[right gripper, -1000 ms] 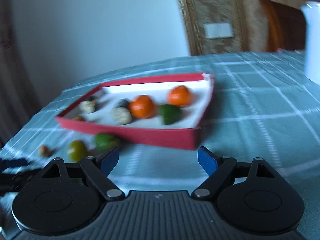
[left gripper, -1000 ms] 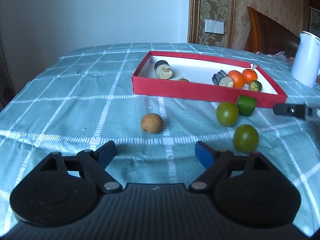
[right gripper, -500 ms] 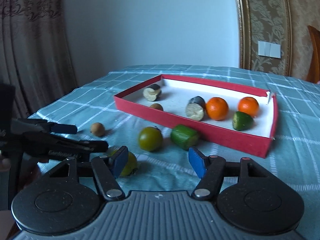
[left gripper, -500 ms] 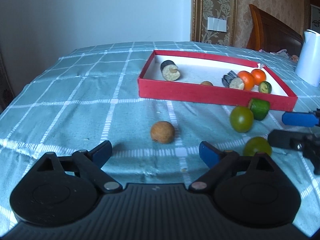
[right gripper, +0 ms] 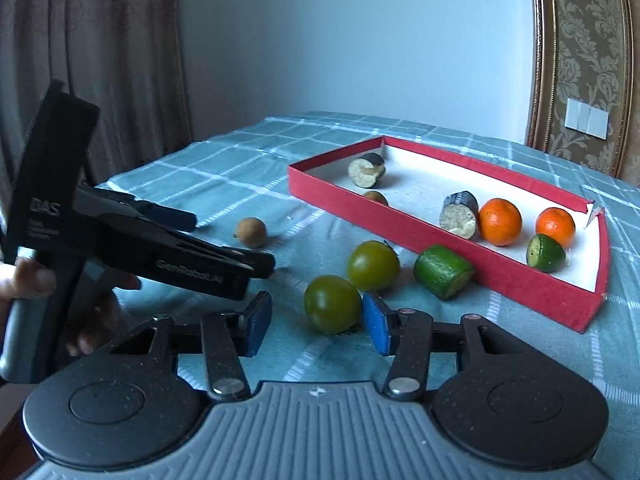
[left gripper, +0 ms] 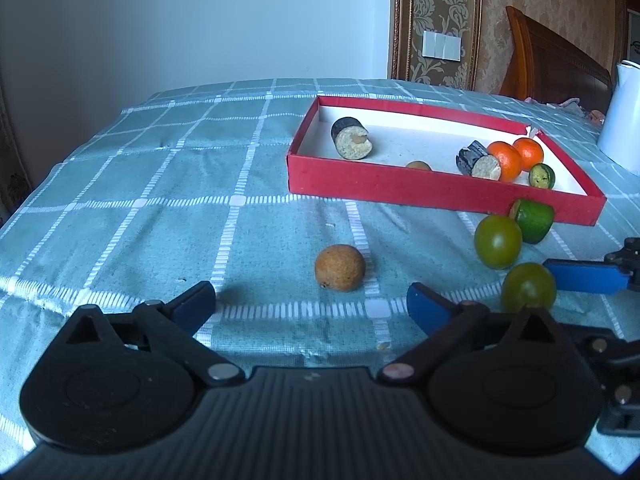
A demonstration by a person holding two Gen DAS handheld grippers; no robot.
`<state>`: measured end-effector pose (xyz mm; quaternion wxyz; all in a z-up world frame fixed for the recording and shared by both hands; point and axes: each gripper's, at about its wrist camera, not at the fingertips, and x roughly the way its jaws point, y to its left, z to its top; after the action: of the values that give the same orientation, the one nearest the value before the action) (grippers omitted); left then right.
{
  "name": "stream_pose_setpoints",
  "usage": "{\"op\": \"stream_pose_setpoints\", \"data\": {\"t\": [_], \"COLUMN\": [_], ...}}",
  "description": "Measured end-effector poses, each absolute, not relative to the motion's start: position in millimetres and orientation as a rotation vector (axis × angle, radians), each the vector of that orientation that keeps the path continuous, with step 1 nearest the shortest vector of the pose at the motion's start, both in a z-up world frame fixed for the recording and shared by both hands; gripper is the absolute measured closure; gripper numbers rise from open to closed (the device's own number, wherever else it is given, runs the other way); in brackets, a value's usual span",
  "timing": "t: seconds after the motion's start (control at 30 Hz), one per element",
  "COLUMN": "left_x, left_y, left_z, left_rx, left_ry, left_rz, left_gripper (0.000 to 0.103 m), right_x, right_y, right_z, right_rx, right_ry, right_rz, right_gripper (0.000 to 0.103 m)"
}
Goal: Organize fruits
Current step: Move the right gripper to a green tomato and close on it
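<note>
A red tray [left gripper: 440,190] [right gripper: 500,276] on the checked cloth holds two oranges [right gripper: 500,222], two dark cut pieces [right gripper: 366,170], a small brown fruit and a green cut piece. Outside it lie a brown round fruit [left gripper: 340,267] [right gripper: 251,232], two green round fruits and a green cut chunk [left gripper: 534,220] [right gripper: 442,276]. My left gripper [left gripper: 310,308] is open, just short of the brown fruit. My right gripper [right gripper: 316,324] is open around the nearer green fruit [right gripper: 333,309] [left gripper: 528,288], pads apart from it.
A white kettle [left gripper: 622,116] stands at the far right of the table. A wooden chair back [left gripper: 552,60] is behind it. A curtain [right gripper: 80,60] hangs at the left. The left gripper's body [right gripper: 132,248] crosses the right wrist view, close to my right gripper.
My left gripper has closed in on the brown fruit. My right gripper has swung left and come down around the nearer green fruit, its jaws narrower than before.
</note>
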<state>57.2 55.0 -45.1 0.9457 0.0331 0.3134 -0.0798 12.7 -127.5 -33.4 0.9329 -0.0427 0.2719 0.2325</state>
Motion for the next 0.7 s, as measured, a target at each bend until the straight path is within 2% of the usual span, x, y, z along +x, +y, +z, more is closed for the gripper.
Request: {"op": "stream_pose_setpoints", "data": {"t": [0.2, 0.3, 0.7], "left_x": [57, 57, 57], "left_y": [55, 54, 55], "left_z": [-45, -45, -45], "left_rx": [0.070, 0.069, 0.069], "left_ry": [0.640, 0.640, 0.640], "left_rz": [-0.163, -0.163, -0.163], "left_gripper": [0.000, 0.000, 0.000], "right_x": [26, 31, 25], "right_y": [-130, -129, -144], "right_z": [-37, -37, -33], "right_rx": [-0.074, -0.073, -0.071], "right_ry": [0.587, 0.596, 0.558], "right_rz": [0.460, 0.444, 0.373], "right_gripper": [0.061, 0.069, 0.071]}}
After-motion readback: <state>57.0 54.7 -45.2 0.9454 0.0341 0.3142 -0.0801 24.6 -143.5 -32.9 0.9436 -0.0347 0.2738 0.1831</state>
